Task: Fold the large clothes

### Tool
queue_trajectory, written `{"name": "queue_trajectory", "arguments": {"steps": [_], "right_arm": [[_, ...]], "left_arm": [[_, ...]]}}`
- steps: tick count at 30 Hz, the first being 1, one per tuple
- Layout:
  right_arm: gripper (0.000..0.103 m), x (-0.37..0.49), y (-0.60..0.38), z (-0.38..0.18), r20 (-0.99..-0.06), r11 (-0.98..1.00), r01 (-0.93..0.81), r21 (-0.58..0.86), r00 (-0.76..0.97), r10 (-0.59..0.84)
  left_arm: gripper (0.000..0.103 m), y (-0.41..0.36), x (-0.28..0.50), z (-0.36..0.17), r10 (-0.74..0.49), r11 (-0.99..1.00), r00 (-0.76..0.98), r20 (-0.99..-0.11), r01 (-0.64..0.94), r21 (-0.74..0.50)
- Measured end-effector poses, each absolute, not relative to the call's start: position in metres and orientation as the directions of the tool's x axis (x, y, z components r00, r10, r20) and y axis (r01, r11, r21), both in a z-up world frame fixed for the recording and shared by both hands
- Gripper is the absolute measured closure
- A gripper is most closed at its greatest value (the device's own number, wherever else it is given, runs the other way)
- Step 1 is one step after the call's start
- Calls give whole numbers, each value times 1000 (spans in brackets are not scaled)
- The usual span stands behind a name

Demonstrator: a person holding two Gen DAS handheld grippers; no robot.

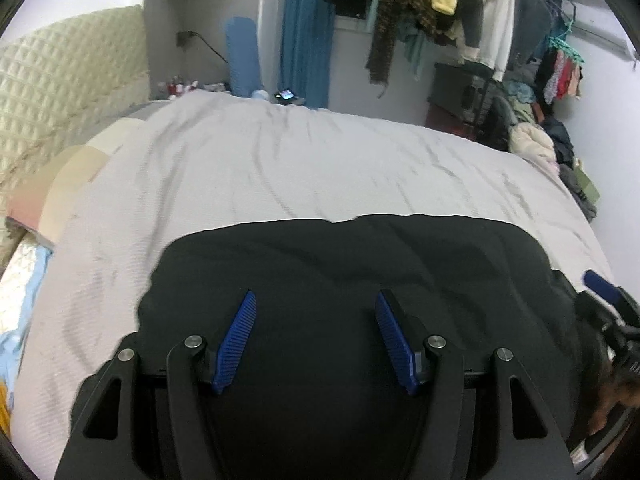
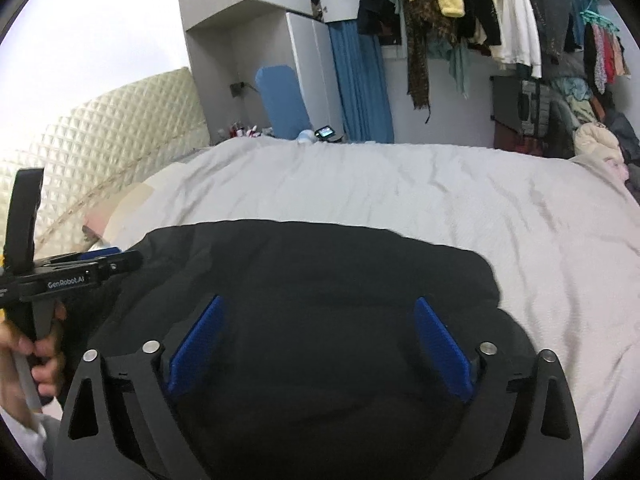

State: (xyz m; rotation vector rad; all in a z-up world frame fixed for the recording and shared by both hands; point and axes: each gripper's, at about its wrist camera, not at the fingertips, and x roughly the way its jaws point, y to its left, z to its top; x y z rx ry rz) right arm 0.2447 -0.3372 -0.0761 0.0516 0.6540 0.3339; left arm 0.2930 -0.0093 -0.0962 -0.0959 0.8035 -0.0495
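Observation:
A large black garment (image 1: 360, 264) lies folded into a rough rectangle on the near part of a grey bedspread (image 1: 280, 160); it also fills the near middle of the right wrist view (image 2: 320, 272). My left gripper (image 1: 316, 300) is open and empty, hovering over the garment's near left part. My right gripper (image 2: 318, 308) is open wide and empty over the garment's near right part. The left gripper shows at the left edge of the right wrist view (image 2: 120, 258), held by a hand. The right gripper's blue tip shows at the right edge of the left wrist view (image 1: 600, 282).
A quilted cream headboard (image 1: 60, 80) rises at the left. A rail of hanging clothes (image 2: 480, 8) and a heap of garments (image 2: 600, 144) stand at the far right. A blue curtain (image 2: 360, 88), a blue cushion (image 2: 280, 100) and small items sit beyond the bed's far edge.

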Motion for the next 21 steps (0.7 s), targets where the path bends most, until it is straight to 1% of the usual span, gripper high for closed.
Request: {"name": "queue_trajectory", "arguments": {"steps": [2,6,9,11,15,19,21], "right_arm": [[18,246,-345,-79,-596,953,-266,147,745,300],[29,257,-351,-93,-633,962,-230,148,726,271],[29,265,-356,-106,-660,967,-199,156,708,253],[29,266,-362,-112,-668,970,-176,166,704,241],[29,268,-366,-120,-684,976,-153,157,695,219],[29,274,-365,-132,-705,975,-148,164,674,220],[29,275,-365,-133,-706,977,-142,159,676,213]], "left_arm": [[40,-5,293,-100,-54,997,693,-719,-5,-81],[40,5,295,-112,-43,997,678,-734,-20,-78],[40,10,295,-118,7,998,676,-737,-52,-38],[40,16,295,-121,-8,997,672,-740,-48,-55],[39,24,296,-129,16,997,672,-740,-62,-35],[39,26,301,-139,-7,996,657,-754,-61,-62],[39,25,300,-140,2,997,662,-750,-62,-52]]}}
